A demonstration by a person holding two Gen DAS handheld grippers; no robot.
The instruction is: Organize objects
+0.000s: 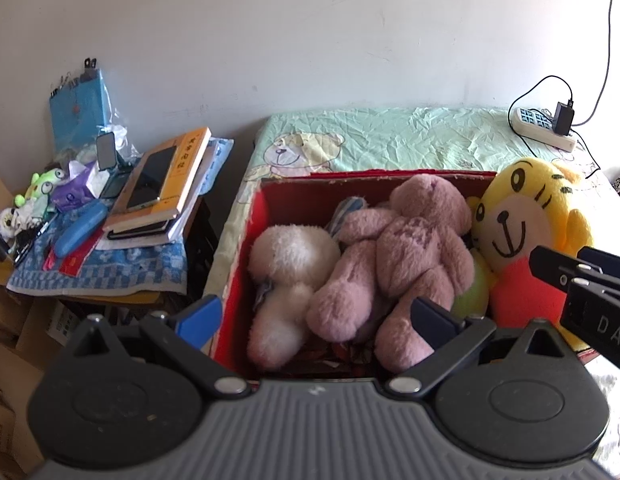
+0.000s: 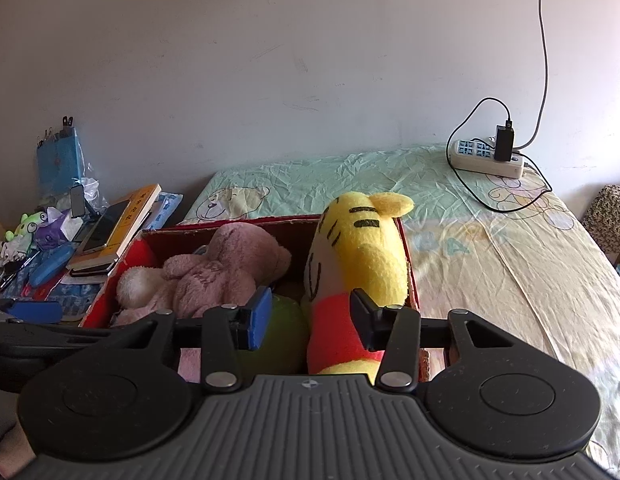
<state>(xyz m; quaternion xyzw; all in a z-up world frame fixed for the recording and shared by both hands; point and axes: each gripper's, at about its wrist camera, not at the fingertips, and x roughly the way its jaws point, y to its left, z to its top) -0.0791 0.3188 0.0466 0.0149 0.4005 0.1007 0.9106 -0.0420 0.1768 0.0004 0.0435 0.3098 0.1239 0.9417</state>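
Note:
A red cardboard box (image 1: 245, 240) (image 2: 410, 276) sits on the bed. In it lie a pink plush bear (image 1: 402, 256) (image 2: 225, 276), a white plush (image 1: 289, 256) (image 2: 137, 284) and a green ball (image 1: 472, 296) (image 2: 281, 332). A yellow tiger plush (image 1: 526, 232) (image 2: 358, 264) stands at the box's right end. My left gripper (image 1: 316, 320) is open and empty above the box's near edge. My right gripper (image 2: 307, 320) is open, its fingers on either side of the tiger's red body, with a gap on the left. It also shows in the left wrist view (image 1: 582, 280).
The bed sheet (image 2: 490, 248) stretches right and behind the box. A power strip (image 2: 486, 158) with a charger and cables lies at the bed's far right. A cluttered side table (image 1: 109, 272) at left holds books, a phone, a blue case and small plush toys.

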